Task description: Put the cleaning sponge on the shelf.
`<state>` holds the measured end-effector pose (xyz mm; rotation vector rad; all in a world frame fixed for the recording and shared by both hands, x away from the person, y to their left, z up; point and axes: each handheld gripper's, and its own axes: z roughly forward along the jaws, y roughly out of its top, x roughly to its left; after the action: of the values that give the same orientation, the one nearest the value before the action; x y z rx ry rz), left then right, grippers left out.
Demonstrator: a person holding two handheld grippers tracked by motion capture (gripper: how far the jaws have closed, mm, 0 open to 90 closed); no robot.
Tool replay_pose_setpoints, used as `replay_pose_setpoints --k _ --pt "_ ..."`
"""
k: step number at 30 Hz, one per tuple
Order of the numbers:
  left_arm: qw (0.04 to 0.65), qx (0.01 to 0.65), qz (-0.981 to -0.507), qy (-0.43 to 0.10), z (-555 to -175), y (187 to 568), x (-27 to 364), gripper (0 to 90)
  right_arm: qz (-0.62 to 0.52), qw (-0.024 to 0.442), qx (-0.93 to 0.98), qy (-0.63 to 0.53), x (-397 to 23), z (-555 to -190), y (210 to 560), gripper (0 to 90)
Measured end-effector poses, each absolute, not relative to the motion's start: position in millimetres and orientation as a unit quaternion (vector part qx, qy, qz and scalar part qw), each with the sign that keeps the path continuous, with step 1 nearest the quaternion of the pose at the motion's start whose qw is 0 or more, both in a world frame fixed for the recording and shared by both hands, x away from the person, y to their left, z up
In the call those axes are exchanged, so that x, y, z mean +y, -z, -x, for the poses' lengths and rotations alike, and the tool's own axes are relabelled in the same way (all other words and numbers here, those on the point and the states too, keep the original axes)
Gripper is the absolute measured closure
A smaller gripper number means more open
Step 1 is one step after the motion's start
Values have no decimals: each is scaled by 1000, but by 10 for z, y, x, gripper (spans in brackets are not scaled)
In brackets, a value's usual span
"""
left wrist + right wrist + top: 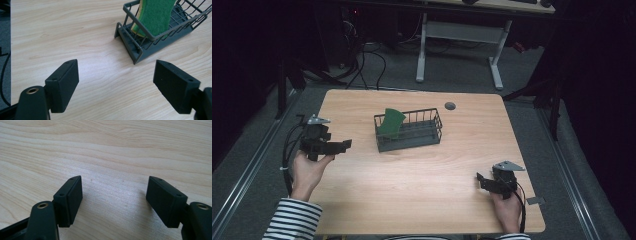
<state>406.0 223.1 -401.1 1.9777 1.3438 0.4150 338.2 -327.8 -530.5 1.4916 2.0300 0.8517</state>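
Sponge (391, 122), green with a yellow edge, stands tilted on its side inside a dark grey wire rack (432, 131), leaning against the rack's left end. The rack sits near the middle of the wooden tabletop (422, 175), a little toward the far side. No brand, label or writing can be read on the sponge, the rack or anything else.

Going left to right in the high view: the left tongs (343, 145) are held in the person's left hand (309, 170) near the tabletop's left edge, pointing toward the rack but well apart from it. Their jaws stand wide apart with nothing between them; in the left gripper view the left tongs (116, 75) frame bare wood, with the rack's corner and the sponge (155, 17) just beyond. Past the rack, a small dark round disc (450, 105) lies near the far edge. The right tongs (481, 180) rest low near the front right corner, jaws likewise spread and empty; in the right gripper view the right tongs (114, 195) frame bare wood too.
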Motion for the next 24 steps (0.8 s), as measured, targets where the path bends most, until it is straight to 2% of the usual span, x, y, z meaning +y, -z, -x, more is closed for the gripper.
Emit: replay_pose_setpoints --k 7,20,24 --pt "329 516 -772 -170 -3962 4178 2263 211 -545 239 741 -311 -3277 -3382 5304 293" --pt "339 523 -767 -154 -3827 4484 2288 210 -545 239 741 -311 -3276 -3382 5304 293" --pt "359 527 -759 -133 -3799 4543 2287 211 -545 239 741 -311 -3276 -3382 5305 293"
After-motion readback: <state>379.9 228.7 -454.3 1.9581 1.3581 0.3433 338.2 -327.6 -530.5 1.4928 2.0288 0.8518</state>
